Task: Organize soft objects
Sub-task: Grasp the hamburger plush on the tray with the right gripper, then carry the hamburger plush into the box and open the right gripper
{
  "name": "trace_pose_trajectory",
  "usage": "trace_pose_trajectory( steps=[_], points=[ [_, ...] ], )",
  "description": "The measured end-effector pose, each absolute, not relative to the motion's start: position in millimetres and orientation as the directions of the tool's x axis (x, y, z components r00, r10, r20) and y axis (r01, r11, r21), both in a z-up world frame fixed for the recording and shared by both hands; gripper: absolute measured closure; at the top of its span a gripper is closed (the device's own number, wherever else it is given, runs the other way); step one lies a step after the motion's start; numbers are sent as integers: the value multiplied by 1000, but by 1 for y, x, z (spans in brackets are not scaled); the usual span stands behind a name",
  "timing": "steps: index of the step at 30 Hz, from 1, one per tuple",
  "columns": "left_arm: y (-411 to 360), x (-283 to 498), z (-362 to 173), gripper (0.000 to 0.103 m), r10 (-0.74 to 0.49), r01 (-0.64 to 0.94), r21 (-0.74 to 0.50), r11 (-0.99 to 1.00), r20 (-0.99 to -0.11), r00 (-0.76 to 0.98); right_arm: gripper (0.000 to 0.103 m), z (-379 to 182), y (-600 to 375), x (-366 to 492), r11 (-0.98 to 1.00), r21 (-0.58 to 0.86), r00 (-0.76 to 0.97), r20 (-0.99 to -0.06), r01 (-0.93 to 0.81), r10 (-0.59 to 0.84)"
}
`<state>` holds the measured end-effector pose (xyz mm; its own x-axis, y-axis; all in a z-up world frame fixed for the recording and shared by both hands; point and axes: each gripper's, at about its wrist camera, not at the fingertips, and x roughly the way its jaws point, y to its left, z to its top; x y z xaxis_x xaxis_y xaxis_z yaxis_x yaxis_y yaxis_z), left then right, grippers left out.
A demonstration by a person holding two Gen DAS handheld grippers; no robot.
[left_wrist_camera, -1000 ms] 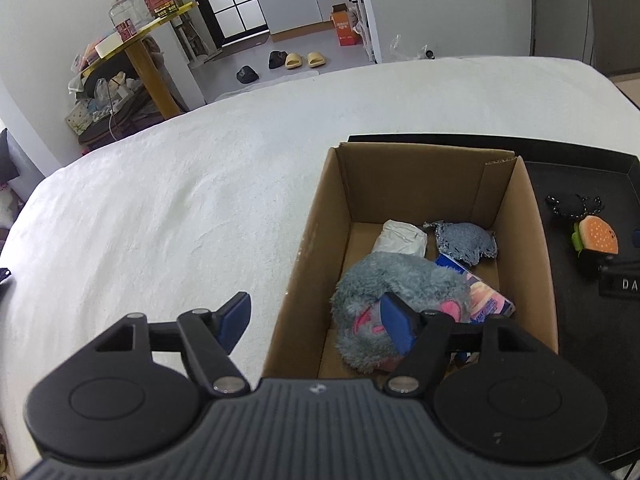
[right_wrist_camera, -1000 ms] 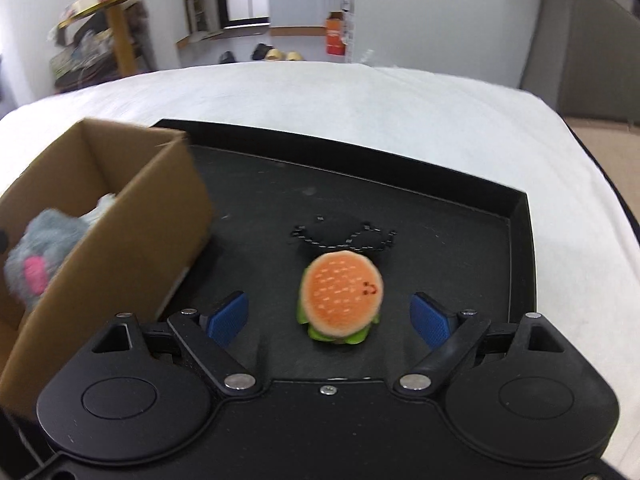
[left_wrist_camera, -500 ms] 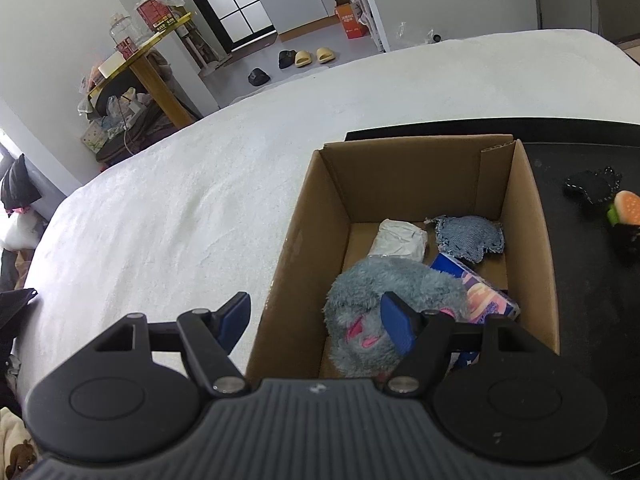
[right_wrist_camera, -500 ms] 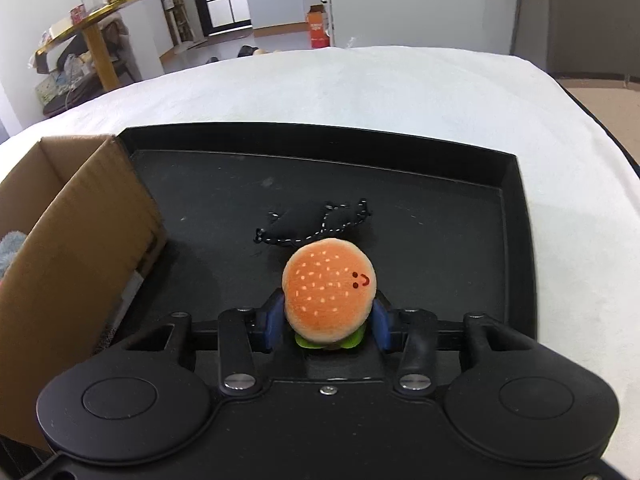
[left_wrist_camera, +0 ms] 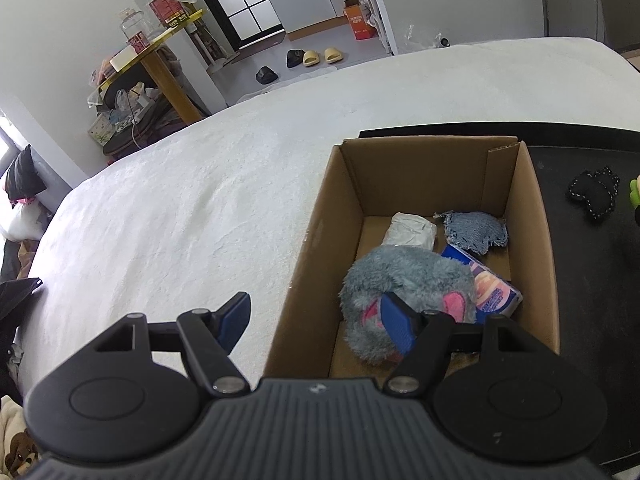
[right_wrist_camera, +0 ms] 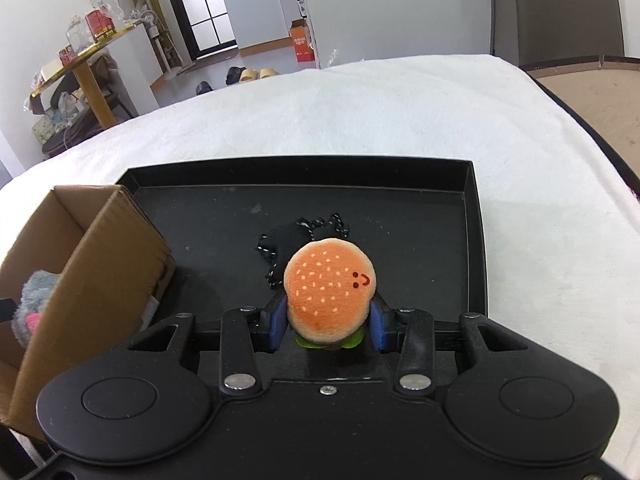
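Note:
My right gripper [right_wrist_camera: 328, 326] is shut on a plush hamburger [right_wrist_camera: 330, 294] and holds it above the black tray [right_wrist_camera: 474, 240]. A black stitched soft piece [right_wrist_camera: 304, 232] lies on the tray beyond it; it also shows in the left wrist view [left_wrist_camera: 594, 196]. The cardboard box [left_wrist_camera: 316, 240] stands on the tray's left part and holds a grey plush toy [left_wrist_camera: 404, 280], a white pouch [left_wrist_camera: 412, 230], a denim piece [left_wrist_camera: 476, 232] and a tissue pack [left_wrist_camera: 494, 290]. My left gripper [left_wrist_camera: 316, 320] is open and empty, straddling the box's near left wall.
The tray and box rest on a white bedspread [left_wrist_camera: 200, 200]. Beyond the bed are a cluttered yellow table [left_wrist_camera: 152, 52], slippers [left_wrist_camera: 312, 58] on the floor and an orange box [right_wrist_camera: 302, 42]. The box's right wall [right_wrist_camera: 120, 264] stands left of the hamburger.
My right gripper closed on the hamburger and lifted it off the tray. My left gripper stayed open and pulled back and up a little from the box.

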<state>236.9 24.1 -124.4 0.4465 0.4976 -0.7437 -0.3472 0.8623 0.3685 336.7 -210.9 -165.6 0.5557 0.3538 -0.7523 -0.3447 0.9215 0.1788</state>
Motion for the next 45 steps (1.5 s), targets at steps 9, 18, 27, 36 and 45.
trace_pose_trajectory(
  steps=[9, 18, 27, 36, 45],
  points=[
    [38, 228, -116, 33, 466, -356, 320, 878, -742, 482, 63, -133, -197, 329, 905, 196, 587, -705, -378, 397],
    [51, 218, -112, 33, 421, -347, 265, 899, -741, 523, 63, -110, -170, 314, 879, 139, 628, -650, -456, 428],
    [60, 211, -107, 33, 369, -320, 220, 921, -754, 544, 63, -93, -144, 302, 846, 101, 630, -624, -523, 463],
    [69, 209, -108, 35, 304, -298, 159, 941, -785, 540, 62, -73, -116, 296, 786, 95, 598, -596, -611, 537],
    [88, 209, -116, 54, 220, -317, 52, 947, -824, 523, 62, -77, -96, 294, 735, 106, 539, -612, -669, 579]
  ],
)
